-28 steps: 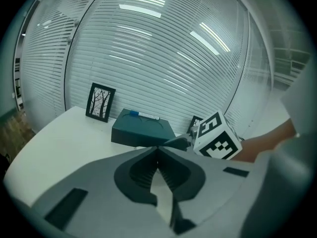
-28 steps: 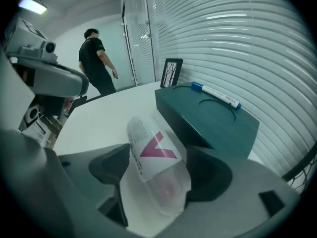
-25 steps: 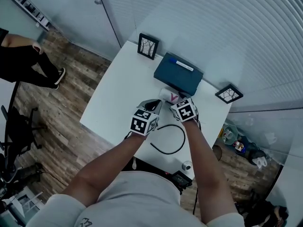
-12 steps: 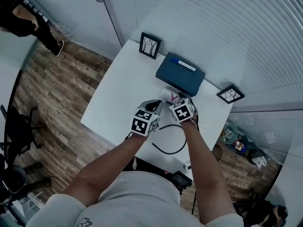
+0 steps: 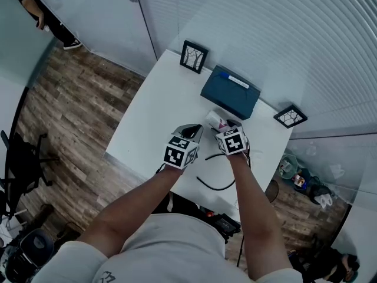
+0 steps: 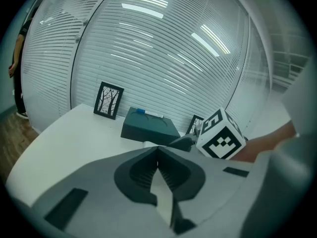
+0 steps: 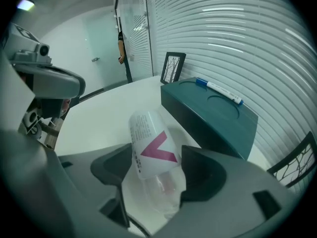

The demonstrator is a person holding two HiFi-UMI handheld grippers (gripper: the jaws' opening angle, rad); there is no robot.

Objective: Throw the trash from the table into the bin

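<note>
Straddling bottle (image 7: 148, 138) with right hand-held gripper (image 7: 157, 162), wide jaws just closing; long axis 11-to-5 o'clock, label end far. Box (image 7: 213, 113) crowding 1 o'clock, bare bench (image 7: 99, 118) toward 9. Left hand-held gripper (image 6: 157, 150) closed.

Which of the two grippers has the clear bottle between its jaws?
The right gripper: its jaws, just closing, straddle the bottle; the left gripper is shut and empty.
</note>
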